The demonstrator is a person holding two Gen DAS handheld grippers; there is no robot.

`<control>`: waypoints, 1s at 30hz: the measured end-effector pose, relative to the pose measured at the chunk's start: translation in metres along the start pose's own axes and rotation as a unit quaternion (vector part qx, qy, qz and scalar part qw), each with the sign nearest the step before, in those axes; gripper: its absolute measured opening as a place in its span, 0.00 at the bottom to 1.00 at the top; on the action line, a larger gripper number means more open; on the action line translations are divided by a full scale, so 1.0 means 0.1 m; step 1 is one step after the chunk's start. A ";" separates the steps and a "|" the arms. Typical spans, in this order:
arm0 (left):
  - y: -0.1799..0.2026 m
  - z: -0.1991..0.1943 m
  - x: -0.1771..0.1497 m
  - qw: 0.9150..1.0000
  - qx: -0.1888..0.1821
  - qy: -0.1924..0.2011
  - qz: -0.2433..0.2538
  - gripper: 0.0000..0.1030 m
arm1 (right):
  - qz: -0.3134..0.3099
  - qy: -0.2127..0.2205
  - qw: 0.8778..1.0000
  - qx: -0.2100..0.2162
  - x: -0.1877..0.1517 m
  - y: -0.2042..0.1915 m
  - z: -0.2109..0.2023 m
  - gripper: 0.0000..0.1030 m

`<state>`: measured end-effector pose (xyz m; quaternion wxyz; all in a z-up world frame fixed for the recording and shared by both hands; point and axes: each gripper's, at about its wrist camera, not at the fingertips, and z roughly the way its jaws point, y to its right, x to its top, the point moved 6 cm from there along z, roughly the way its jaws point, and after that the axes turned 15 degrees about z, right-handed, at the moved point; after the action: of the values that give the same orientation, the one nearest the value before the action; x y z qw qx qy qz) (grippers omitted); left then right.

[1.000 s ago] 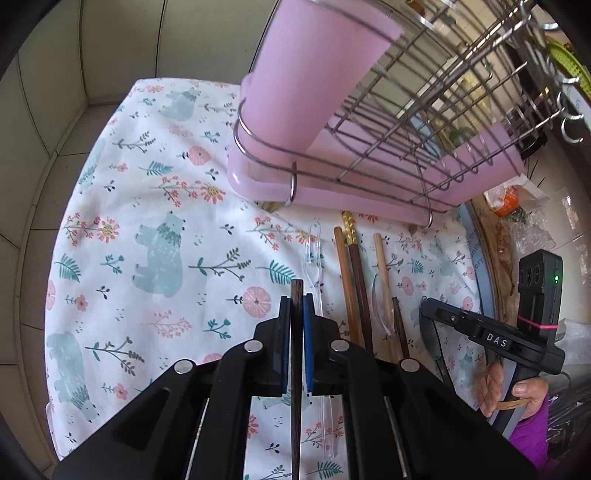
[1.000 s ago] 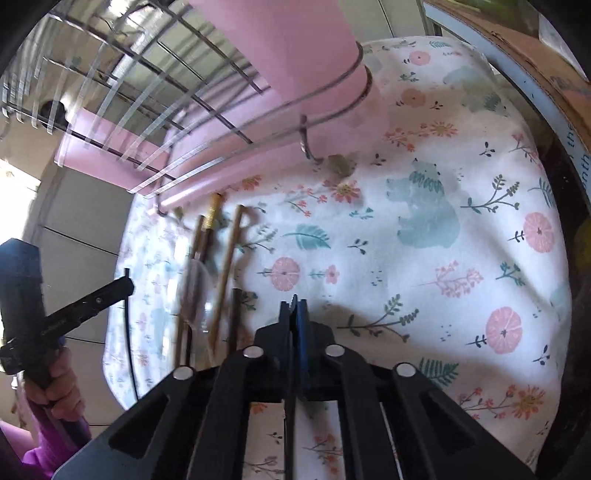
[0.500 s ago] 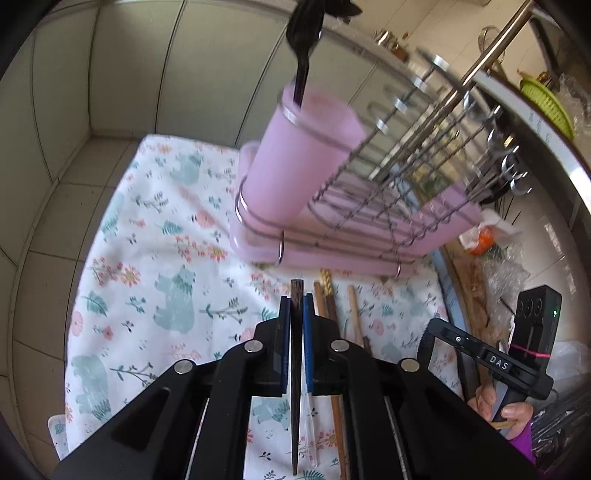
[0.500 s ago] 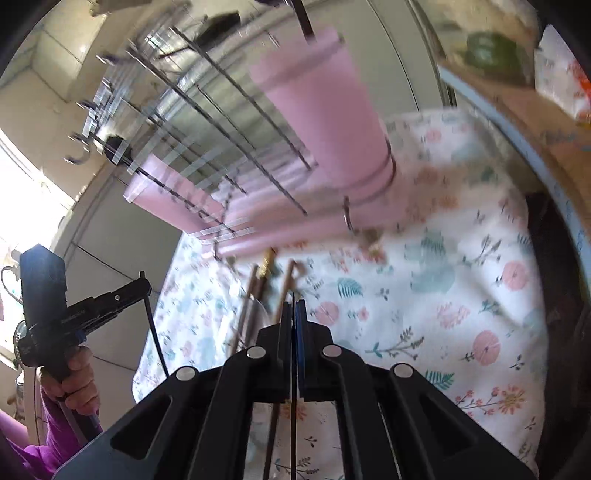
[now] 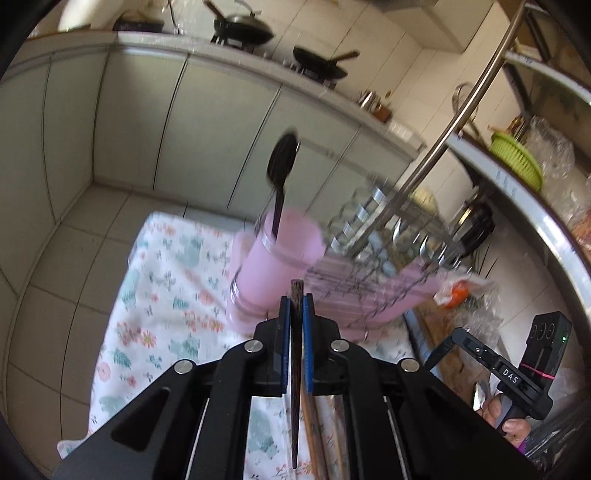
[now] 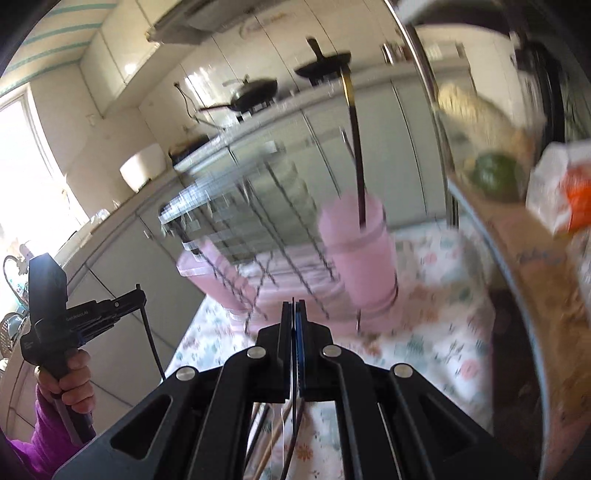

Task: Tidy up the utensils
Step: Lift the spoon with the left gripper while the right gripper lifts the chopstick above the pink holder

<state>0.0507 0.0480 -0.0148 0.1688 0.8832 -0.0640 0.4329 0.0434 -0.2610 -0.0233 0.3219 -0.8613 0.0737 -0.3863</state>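
Pale cabinet doors (image 5: 229, 122) run behind everything, with dark pans (image 5: 242, 26) on the counter above them. Below my tongs lies a white floral cloth (image 5: 162, 295) over the tiled floor, and ahead of both tools stands a wire dish rack (image 5: 384, 236) on a pink tray, blurred in both views.

A pink cup (image 5: 280, 258) sits at the rack's near corner, just beyond my left gripper (image 5: 296, 306); a dark spoon (image 5: 281, 166) stands upright in it, bowl up.

My left gripper is closed on a dark wooden chopstick (image 5: 295, 369), whose long axis runs along the fingers, blunt end pointing ahead toward the cup. More chopsticks (image 5: 314, 424) lie on the cloth beneath it.

My right gripper (image 6: 295, 317) has its blue pads pressed nearly together on something thin and dark; I cannot tell what.
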 end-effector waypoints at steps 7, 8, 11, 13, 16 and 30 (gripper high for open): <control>0.08 -0.29 0.52 0.997 0.009 0.069 0.016 0.05 | -0.038 0.093 0.995 0.002 0.60 -0.31 -0.43 0.02; 0.10 -0.32 0.59 0.997 0.011 0.076 0.020 0.05 | -0.042 0.104 0.994 0.001 0.67 -0.35 -0.47 0.02; 0.15 -0.38 0.80 0.994 0.021 0.100 0.031 0.05 | -0.056 0.142 0.988 -0.004 0.89 -0.44 -0.57 0.02; 0.18 -0.43 0.95 0.992 0.030 0.120 0.037 0.05 | -0.063 0.164 0.984 -0.008 0.99 -0.49 -0.61 0.02; 0.21 -0.47 1.17 0.987 0.041 0.151 0.042 0.05 | -0.078 0.200 0.976 -0.022 1.17 -0.56 -0.64 0.02; 0.13 -0.13 1.45 0.966 0.137 0.206 0.076 0.05 | -0.091 0.204 0.973 -0.057 1.32 -0.34 -0.10 0.02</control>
<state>0.1272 0.0457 0.1097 0.0227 0.7821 -0.0351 0.6217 0.1238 -0.2892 0.0840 0.2140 -0.7843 0.0812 -0.5767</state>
